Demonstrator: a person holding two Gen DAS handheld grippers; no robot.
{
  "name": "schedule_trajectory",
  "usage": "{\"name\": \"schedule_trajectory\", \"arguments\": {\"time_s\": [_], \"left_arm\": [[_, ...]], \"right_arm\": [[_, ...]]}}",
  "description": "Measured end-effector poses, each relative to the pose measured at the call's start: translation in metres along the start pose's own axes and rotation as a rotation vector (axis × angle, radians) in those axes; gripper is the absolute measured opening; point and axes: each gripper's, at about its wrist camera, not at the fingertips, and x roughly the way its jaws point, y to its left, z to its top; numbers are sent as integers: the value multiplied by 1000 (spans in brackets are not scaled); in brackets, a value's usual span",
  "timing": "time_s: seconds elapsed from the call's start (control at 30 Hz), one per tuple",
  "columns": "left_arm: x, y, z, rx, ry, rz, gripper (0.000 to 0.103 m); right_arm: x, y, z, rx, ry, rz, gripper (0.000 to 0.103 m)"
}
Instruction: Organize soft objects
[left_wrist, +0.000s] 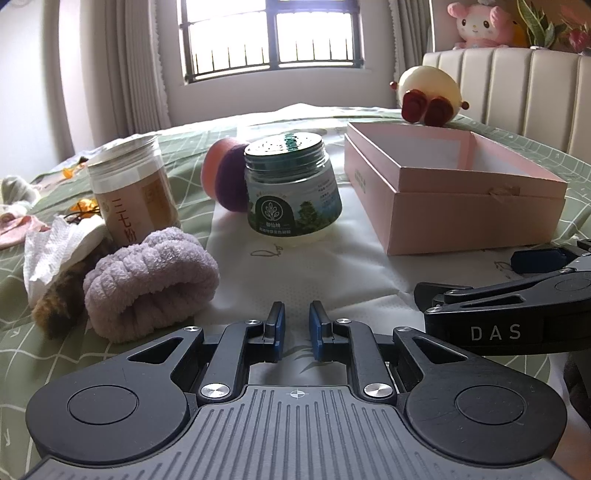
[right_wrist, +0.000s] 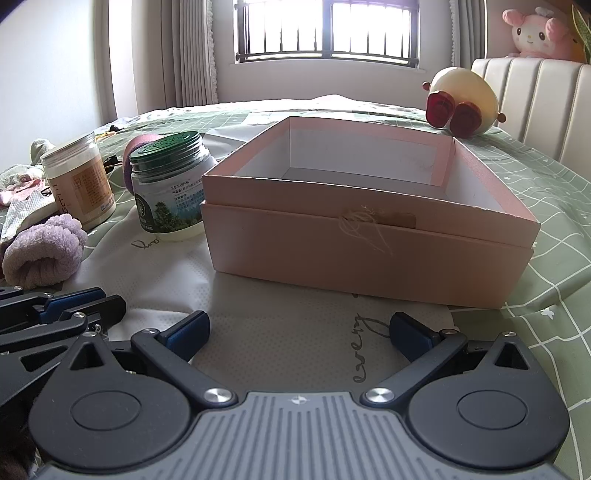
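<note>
An open pink box (left_wrist: 458, 199) (right_wrist: 369, 243) stands on the bed, its inside bare as far as I see. A rolled lilac towel (left_wrist: 147, 280) (right_wrist: 40, 251) lies left of my left gripper (left_wrist: 297, 328), whose jaws stand close together with a narrow gap and nothing between them. A purple and pink soft ball (left_wrist: 229, 181) (right_wrist: 138, 147) sits behind a green-lidded jar (left_wrist: 291, 184) (right_wrist: 170, 184). A cream round plush (left_wrist: 428, 94) (right_wrist: 461, 99) lies behind the box. My right gripper (right_wrist: 299, 332) is open and empty, just in front of the box.
A clear jar with a tan label (left_wrist: 133, 188) (right_wrist: 81, 181) stands at the left. White tissue (left_wrist: 55, 247), a brown furry item (left_wrist: 59, 299) and pink cloth (left_wrist: 18, 229) lie beside it. A pink plush (right_wrist: 535, 33) sits on the headboard (right_wrist: 535, 103).
</note>
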Motion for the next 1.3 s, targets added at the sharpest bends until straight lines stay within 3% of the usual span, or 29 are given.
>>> {"name": "schedule_trajectory", "arguments": {"time_s": [1.3], "left_arm": [[0, -1, 0, 9, -1, 8, 17]], "right_arm": [[1, 1, 0, -1, 6, -1, 103]]}}
